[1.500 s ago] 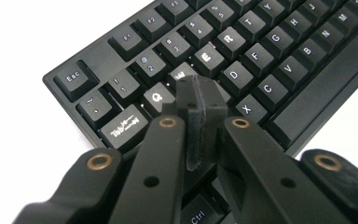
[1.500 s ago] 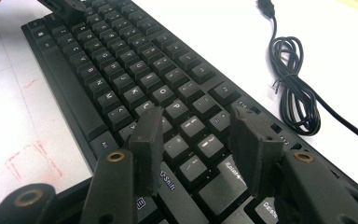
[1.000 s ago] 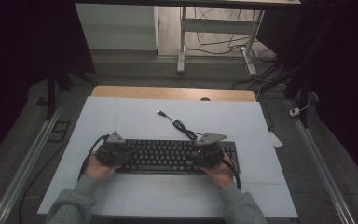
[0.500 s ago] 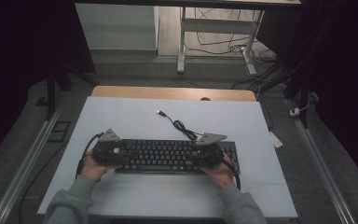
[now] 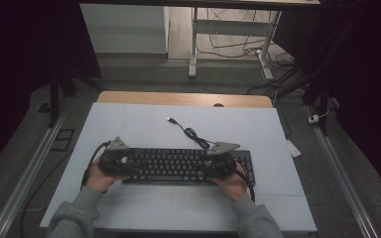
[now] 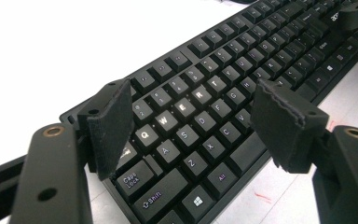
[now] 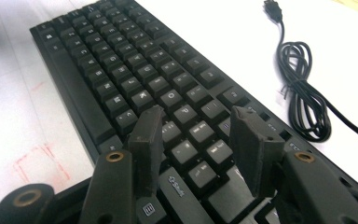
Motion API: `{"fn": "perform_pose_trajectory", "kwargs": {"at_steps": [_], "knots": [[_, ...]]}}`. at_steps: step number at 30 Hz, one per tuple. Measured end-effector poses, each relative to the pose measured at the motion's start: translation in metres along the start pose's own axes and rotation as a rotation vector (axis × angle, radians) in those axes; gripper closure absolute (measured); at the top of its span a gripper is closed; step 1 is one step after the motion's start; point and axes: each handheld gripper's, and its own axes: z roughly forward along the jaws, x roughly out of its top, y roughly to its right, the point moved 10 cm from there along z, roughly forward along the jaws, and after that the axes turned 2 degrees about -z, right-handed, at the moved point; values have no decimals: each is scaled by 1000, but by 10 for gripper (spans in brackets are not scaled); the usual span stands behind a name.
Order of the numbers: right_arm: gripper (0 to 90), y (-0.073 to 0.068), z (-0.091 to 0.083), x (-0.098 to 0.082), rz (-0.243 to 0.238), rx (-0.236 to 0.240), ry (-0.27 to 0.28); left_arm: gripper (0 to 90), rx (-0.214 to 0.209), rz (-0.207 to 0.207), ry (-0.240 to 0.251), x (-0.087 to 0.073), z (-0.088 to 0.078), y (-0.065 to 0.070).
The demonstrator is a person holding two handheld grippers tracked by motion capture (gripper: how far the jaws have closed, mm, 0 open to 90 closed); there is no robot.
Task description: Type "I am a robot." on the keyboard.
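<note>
Black keyboard point(image 5: 186, 166), pale blue table point(image 5: 129, 124)

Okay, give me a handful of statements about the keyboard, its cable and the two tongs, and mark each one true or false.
1. The keyboard lies flat on the table. True.
2. The left tongs are clamped shut on a key. False: their jaws have just been opening and stand apart above the keys, gripping nothing.
3. The cable lies coiled on the table beyond the keyboard. True.
4. The right tongs hold the cable's plug. False: they hover open over the keys.
</note>
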Motion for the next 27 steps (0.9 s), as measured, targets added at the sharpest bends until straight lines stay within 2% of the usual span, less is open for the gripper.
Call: {"fn": "perform_pose_trajectory", "kwargs": {"at_steps": [12, 16, 20, 27], "knots": [[553, -16, 7, 14, -12, 51, 26, 295, 5, 2, -7, 0, 2, 1], [588, -23, 12, 16, -15, 74, 25, 295, 4, 3, -8, -1, 2, 1], [659, -28, 16, 18, -18, 99, 26, 294, 5, 4, -9, -1, 2, 1], [861, -38, 24, 18, -37, 130, 0, 293, 7, 10, -15, -1, 3, 1]]}}
